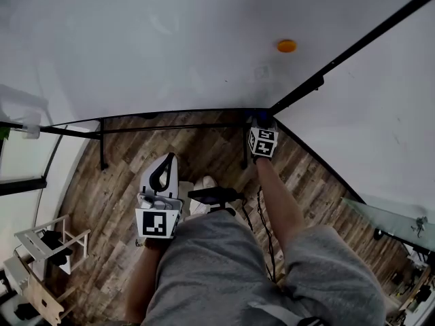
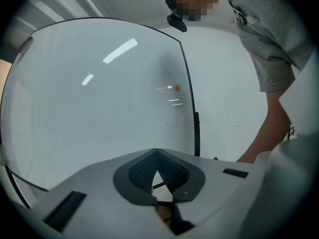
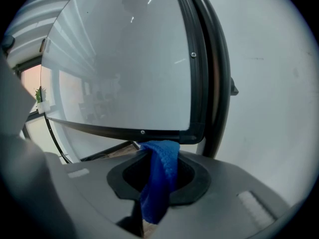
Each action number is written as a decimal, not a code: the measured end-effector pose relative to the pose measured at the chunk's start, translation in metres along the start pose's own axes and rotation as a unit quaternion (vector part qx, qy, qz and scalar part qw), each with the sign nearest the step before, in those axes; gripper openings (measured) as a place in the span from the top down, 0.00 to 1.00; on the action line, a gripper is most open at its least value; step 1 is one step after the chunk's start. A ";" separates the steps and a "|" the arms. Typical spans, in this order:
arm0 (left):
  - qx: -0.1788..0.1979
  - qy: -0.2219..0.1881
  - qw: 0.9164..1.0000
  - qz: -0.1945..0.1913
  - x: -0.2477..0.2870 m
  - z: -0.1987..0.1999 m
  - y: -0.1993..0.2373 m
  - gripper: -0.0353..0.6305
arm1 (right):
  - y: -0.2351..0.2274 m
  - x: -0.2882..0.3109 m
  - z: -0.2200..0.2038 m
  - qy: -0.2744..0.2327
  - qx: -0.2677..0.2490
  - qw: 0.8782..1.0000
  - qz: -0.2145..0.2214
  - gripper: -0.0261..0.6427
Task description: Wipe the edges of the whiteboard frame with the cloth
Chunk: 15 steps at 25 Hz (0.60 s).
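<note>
Trouble spots, biggest first. Whiteboard, filling the top of the head view: looks free-standing on a thin black stand, so probably rocks or swings away under a hard push from below, and then no real pressure on the edge. Black frame next: butts up against a second board right at the corner, centre of the right gripper view, with screw heads and a tight gap there. Easy place to snag fabric or skip a stretch of edge entirely.

Right gripper, middle of the head view just under that corner: pinching the cloth by a narrow fold only, so could lose it on a sideways drag along the rail. Hard plastic close to the frame too, so some risk of scraping instead of wiping. Left gripper, lower left of the head view, well apart from the board: pressed together at the tips on nothing, so no help with steadying.

Looks-wise: frame thin, dark, a bit glossy, rounded at the corner, no obvious grime from here. Cloth bright blue, knobbly microfibre weave, bunched into a strip, top end touching or just under the bottom rail at the corner, can't tell which. Tiny orange magnet, upper right of the head view, well apart from the frame.
</note>
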<state>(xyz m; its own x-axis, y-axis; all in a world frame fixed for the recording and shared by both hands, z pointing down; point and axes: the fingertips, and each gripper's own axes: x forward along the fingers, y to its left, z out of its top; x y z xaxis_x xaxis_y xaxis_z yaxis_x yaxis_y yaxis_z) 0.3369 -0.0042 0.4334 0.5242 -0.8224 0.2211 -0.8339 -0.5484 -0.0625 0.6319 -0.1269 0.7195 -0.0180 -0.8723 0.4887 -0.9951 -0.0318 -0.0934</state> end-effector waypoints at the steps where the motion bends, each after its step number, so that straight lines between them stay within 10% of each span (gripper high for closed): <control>1: -0.002 -0.002 1.000 0.001 0.001 0.002 0.001 0.93 | 0.002 0.000 0.000 0.000 -0.001 1.000 0.002 0.83; 15: -0.018 0.002 1.000 0.004 0.008 0.000 0.007 0.93 | 0.022 0.001 0.001 0.002 0.008 1.000 0.020 0.83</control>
<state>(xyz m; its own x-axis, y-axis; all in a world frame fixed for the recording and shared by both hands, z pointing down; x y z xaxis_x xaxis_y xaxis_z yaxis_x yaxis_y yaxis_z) 0.3350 -0.0145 0.4344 0.5163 -0.8263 0.2251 -0.8440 -0.5355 -0.0297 0.6104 -0.1293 0.7174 -0.0573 -0.8706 0.4886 -0.9919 -0.0057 -0.1266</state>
